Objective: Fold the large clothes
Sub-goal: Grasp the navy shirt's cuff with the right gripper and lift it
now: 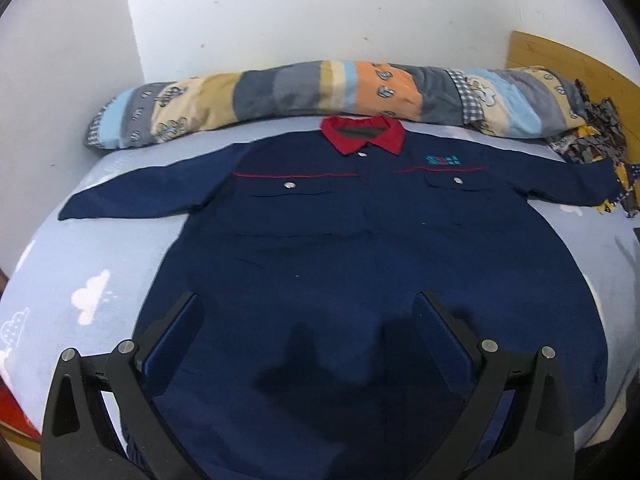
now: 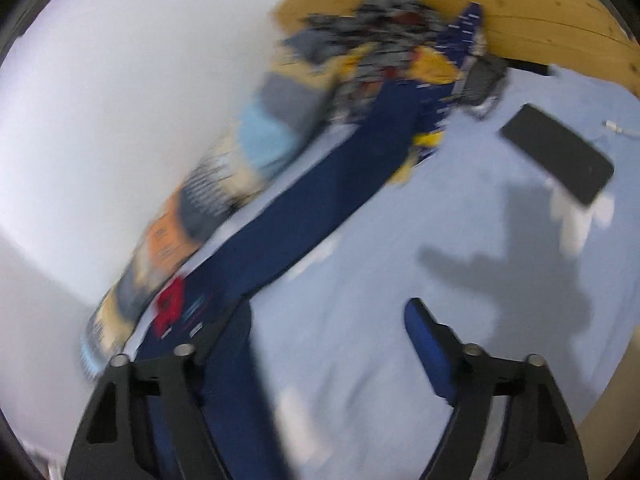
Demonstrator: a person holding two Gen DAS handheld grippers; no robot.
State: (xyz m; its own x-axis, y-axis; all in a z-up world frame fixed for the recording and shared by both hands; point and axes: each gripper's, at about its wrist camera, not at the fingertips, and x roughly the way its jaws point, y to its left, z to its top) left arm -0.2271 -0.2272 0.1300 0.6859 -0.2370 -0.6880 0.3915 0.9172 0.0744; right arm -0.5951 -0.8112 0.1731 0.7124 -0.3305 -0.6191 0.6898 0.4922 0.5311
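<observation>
A large navy work shirt (image 1: 360, 260) with a red collar (image 1: 364, 132) lies spread flat, front up, on the light blue bed sheet (image 1: 100, 260), both sleeves stretched out sideways. My left gripper (image 1: 308, 320) is open over the shirt's lower part, with nothing between its fingers. The right wrist view is blurred and tilted. In it the shirt's long sleeve (image 2: 320, 196) runs diagonally away from the red collar (image 2: 170, 304). My right gripper (image 2: 320, 320) is open over the sheet (image 2: 360, 380) beside the sleeve, holding nothing.
A rolled patchwork quilt (image 1: 320, 96) lies along the white wall behind the collar. A heap of patterned clothes (image 2: 400, 36) sits at the sleeve's end by the wooden headboard (image 2: 540, 8). A black phone (image 2: 560, 156) and a small cable end (image 2: 620, 130) lie on the sheet.
</observation>
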